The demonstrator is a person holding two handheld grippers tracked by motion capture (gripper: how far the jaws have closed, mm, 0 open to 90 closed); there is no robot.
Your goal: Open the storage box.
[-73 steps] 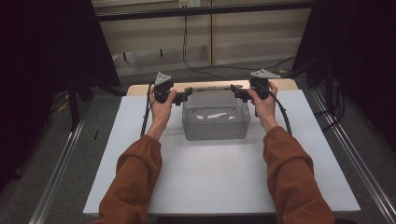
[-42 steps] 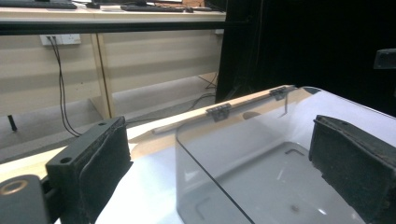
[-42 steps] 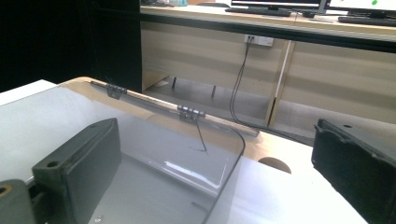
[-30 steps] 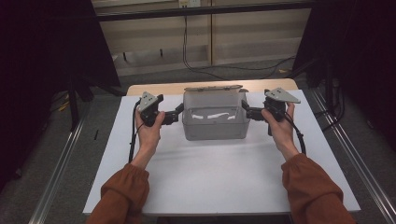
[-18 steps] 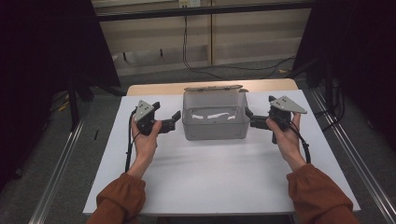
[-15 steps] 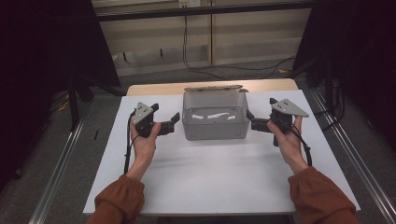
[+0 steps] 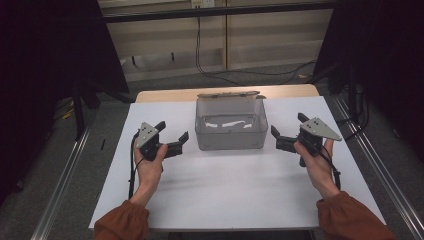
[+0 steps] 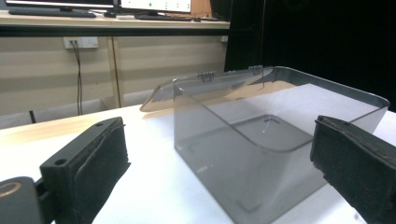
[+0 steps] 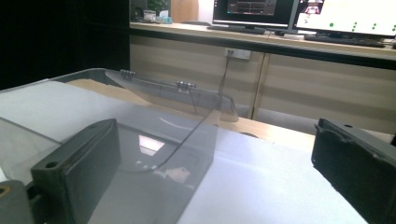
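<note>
Centrally, toward the far half of the white-covered table [image 7: 235, 200], stands a clear plastic box [image 7: 230, 131], upright, its hinged lid [image 7: 228, 94] folded back over the far rim and its inside holding nothing that can be made out. Left tongs [image 7: 172, 136], held in the person's left hand [image 7: 150, 165], sit just beside the box's left wall, apart from it, with the jaws spread wide and gripping nothing; the jaws point toward the box. Right tongs [image 7: 286, 131], held in the right hand [image 7: 317, 160], lie near the box's right wall, likewise apart from it, jaws wide open and empty, pointing at the box. Seen along the left tongs [image 8: 219, 163], the box [image 8: 261, 140] stands between the two black jaws but farther off, its near corner and rim in plain sight, the lid [image 8: 201, 86] tilting away behind. Seen along the right tongs [image 9: 210, 172], the box [image 9: 154, 158] takes up the lower left, its rear lid [image 9: 173, 93] with two small hinges leaning outward. Both rust-coloured sleeves [image 7: 120, 225] enter from the near table edge.
</note>
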